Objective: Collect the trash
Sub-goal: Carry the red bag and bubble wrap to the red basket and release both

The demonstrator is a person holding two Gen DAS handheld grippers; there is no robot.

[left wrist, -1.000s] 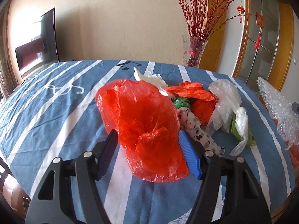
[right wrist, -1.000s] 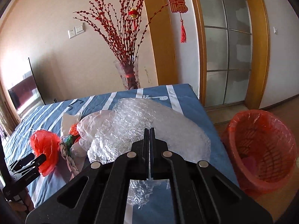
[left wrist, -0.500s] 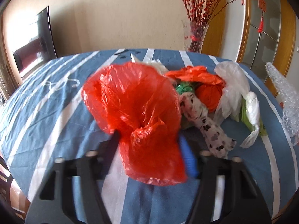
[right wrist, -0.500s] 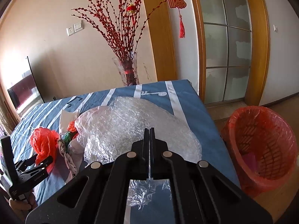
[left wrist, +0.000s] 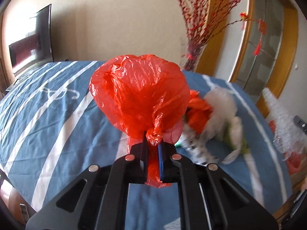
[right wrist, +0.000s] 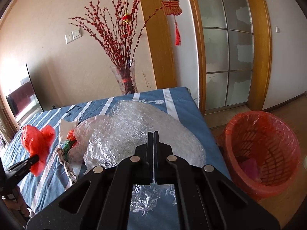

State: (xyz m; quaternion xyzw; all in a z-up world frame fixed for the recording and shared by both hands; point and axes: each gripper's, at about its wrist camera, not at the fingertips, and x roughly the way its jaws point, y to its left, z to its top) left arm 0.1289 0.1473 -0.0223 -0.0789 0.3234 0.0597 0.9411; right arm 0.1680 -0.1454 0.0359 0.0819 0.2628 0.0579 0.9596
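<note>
Red plastic bag (left wrist: 140, 94) | pinched in left gripper (left wrist: 153, 145) | above table (left wrist: 48, 118)

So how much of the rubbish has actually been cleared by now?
Little looks done: the red-lined trash basket holds only a few scraps. In hand: the left gripper pinches a crumpled red plastic bag, and the right gripper is clamped on a clear bubble-wrap sheet. White and orange bags remain on the blue striped tablecloth.
</note>
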